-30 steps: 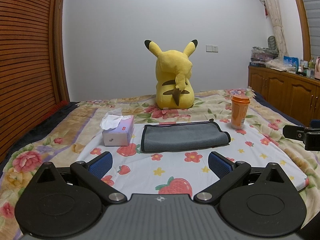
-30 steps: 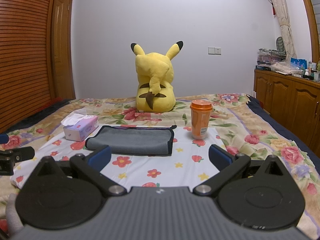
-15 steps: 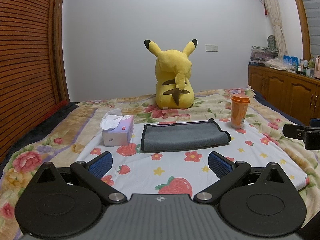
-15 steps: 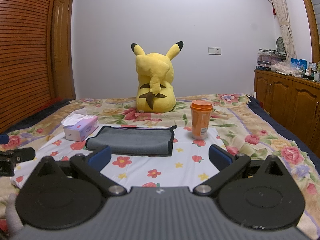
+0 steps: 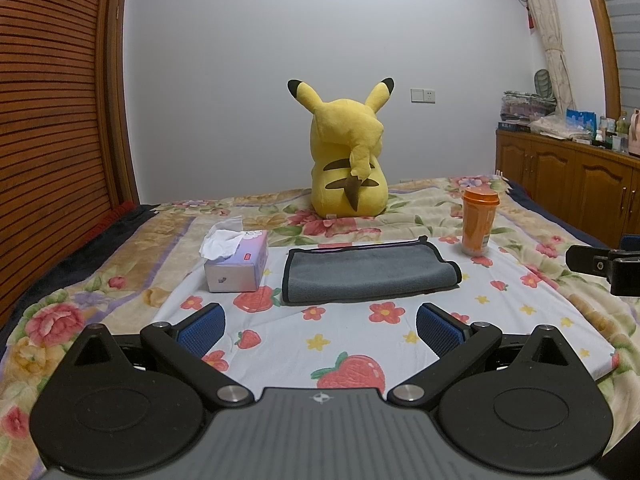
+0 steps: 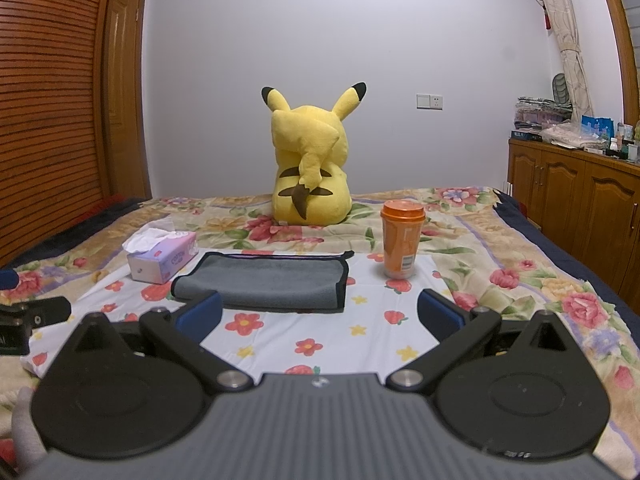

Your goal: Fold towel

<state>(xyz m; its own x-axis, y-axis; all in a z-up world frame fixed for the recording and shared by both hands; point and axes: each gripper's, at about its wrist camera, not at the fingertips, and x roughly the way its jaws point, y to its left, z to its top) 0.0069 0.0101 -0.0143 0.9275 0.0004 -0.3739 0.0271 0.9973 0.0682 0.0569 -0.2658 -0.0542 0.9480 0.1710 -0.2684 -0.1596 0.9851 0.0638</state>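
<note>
The left gripper (image 5: 318, 330) is held level and low, its two blue-padded fingers (image 5: 202, 330) spread wide apart with nothing between them. The right gripper (image 6: 319, 317) sits in the same pose, jaws wide and empty, blue pads (image 6: 440, 312) angled outward. Each shows at the edge of the other's view: the right gripper's black finger (image 5: 588, 261) pokes in from the right side, the left gripper's finger (image 6: 38, 312) from the left, so the two are held side by side, well apart
</note>
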